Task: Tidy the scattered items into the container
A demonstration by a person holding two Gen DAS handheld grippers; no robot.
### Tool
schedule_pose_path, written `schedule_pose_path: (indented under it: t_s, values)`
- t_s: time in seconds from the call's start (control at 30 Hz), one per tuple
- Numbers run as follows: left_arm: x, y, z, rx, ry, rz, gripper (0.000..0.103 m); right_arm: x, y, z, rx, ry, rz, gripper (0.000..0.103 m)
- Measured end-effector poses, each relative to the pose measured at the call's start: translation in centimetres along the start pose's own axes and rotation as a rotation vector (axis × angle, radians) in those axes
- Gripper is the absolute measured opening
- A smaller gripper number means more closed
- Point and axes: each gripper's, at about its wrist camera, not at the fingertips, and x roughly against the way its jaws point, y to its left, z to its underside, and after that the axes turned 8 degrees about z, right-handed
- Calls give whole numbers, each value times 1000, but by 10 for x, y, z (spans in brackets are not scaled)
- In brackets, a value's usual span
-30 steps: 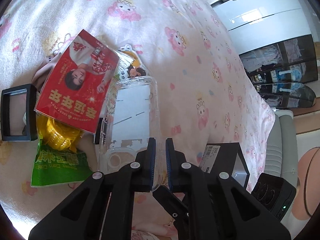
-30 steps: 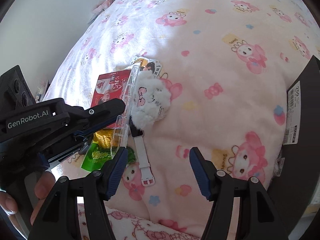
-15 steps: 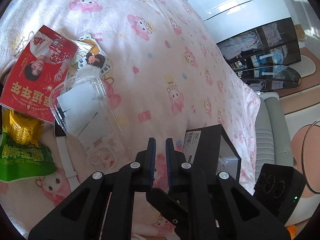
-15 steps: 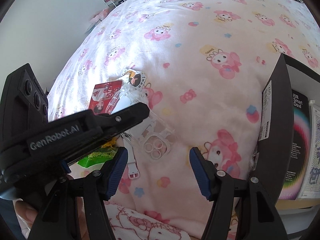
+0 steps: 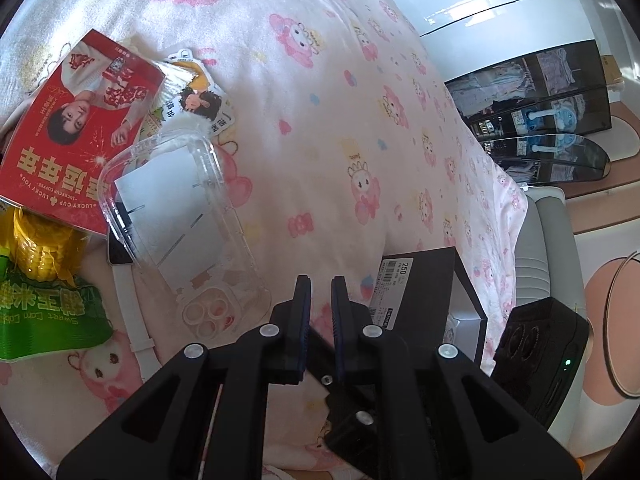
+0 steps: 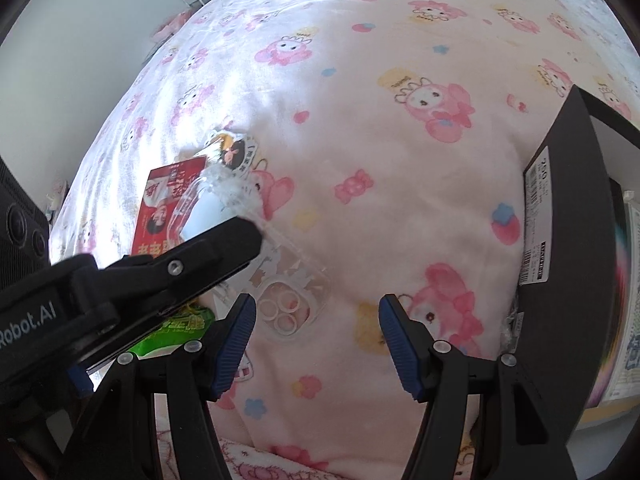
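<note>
- My left tongs (image 5: 320, 292) hover with fingers nearly together, gripping nothing, just right of the clear phone case (image 5: 180, 220) on the bed (image 5: 340, 100).
- My right tongs (image 6: 316, 336) gape wide, empty, also right of that case.
- Left of the case: red leaflet (image 5: 76, 132), green corn packet (image 5: 44, 312).
- Far right of it: black box (image 6: 568, 240).

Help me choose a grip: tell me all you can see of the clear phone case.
The clear phone case is see-through plastic with raised edges and a three-ring camera cutout at its near end. A white sheet shows through it. It lies flat on the pink blanket, overlapping the red card and a white strap. Neither gripper holds it.
</note>
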Motion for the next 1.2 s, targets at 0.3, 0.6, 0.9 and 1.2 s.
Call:
schedule_pose_path:
  t_s: [0.3,0.6,0.9,1.2]
  values:
    - [-2,5,-2,30,13,65,8,3,-19,6,-40,11,5,61]
    - [-1,27,-5,163,-22,-122,25,-12,-16,23,-43,56,2,61]
    - [28,5,-42,-4,-171,-360,25,-50,-5,29,-2,165,6,61]
    - [5,40,-71,28,-64,-498,30,-71,-6,18,-45,168,26,61]
